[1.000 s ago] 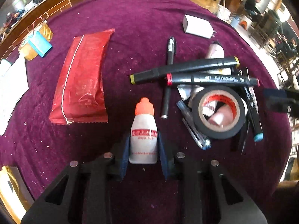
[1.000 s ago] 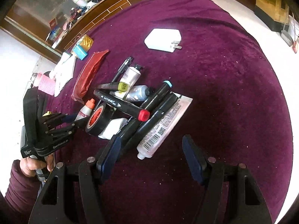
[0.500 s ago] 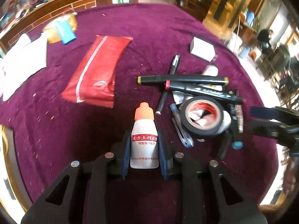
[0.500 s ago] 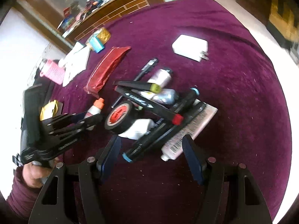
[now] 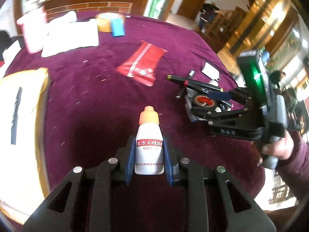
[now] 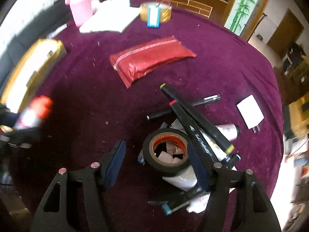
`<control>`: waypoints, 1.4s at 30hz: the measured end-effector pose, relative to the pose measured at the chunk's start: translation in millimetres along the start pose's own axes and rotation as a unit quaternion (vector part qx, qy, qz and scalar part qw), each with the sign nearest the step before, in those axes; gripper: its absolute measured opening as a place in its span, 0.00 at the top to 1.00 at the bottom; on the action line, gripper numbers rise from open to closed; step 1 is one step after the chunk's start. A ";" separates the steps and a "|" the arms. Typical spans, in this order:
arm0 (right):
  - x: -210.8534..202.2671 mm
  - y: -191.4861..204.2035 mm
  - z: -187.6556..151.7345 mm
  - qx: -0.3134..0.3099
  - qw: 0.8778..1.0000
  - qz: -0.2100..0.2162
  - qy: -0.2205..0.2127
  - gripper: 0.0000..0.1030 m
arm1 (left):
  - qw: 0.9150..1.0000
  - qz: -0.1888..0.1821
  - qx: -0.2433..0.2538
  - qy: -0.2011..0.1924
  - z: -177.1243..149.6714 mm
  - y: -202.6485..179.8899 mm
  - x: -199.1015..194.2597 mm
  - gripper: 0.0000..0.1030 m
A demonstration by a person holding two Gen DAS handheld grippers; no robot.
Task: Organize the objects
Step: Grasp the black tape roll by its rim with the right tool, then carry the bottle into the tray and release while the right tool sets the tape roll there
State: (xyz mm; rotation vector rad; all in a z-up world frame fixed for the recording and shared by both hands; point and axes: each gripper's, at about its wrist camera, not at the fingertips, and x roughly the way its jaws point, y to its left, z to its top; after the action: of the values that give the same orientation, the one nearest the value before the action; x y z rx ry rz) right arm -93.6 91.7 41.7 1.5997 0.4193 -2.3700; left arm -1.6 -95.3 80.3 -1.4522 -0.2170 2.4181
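Note:
My left gripper (image 5: 149,145) is shut on a white bottle (image 5: 148,133) with an orange cap, held above the purple tablecloth (image 5: 96,100). The same bottle (image 6: 32,114) shows blurred at the left edge of the right wrist view. My right gripper (image 6: 157,158) hangs over a pile of black markers (image 6: 193,119), pens and tubes. Its jaws are closing with the black tape roll (image 6: 166,169) between them. The right pad is next to the roll and the markers; the left pad is apart from it. From the left wrist view, the right gripper (image 5: 202,105) straddles the tape roll (image 5: 202,99).
A red packet (image 6: 148,60) lies beyond the pile, a white charger (image 6: 250,112) to its right. A gold tape roll (image 6: 155,11), white cloth (image 6: 110,19) and pink cup (image 6: 80,7) sit at the far edge. A gold-rimmed box (image 6: 32,65) stands at the left.
The left gripper has carried the bottle up and away from the pile, rolling as it went. The right gripper has swung over the tape roll and its jaws have narrowed.

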 end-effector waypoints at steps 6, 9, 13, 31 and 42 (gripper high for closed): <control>15.7 7.0 3.1 -0.012 0.999 -0.027 0.017 0.78 | 0.999 0.011 -0.043 -0.017 -17.5 33.6 -22.8 0.77; 9.0 0.7 4.3 0.022 1.000 0.005 0.013 0.85 | 0.998 0.015 -0.061 -0.025 -22.6 48.1 -32.3 0.77; -5.0 -7.0 0.4 0.073 0.995 0.062 0.006 0.86 | 0.996 0.013 -0.084 -0.034 -29.6 66.7 -44.2 0.77; -46.9 61.5 12.9 0.122 0.982 0.143 -0.020 0.86 | 0.989 0.028 -0.139 -0.036 -48.3 163.8 -81.1 0.76; -45.7 177.2 61.1 0.060 0.980 0.191 -0.015 0.85 | 0.992 0.081 -0.100 -0.019 -0.6 226.8 -72.5 0.76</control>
State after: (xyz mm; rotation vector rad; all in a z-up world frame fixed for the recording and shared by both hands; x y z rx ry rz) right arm -65.1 -93.3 88.8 1.5282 -0.0387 -2.1545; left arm -11.5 -333.1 75.5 -1.5643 -0.3724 2.6191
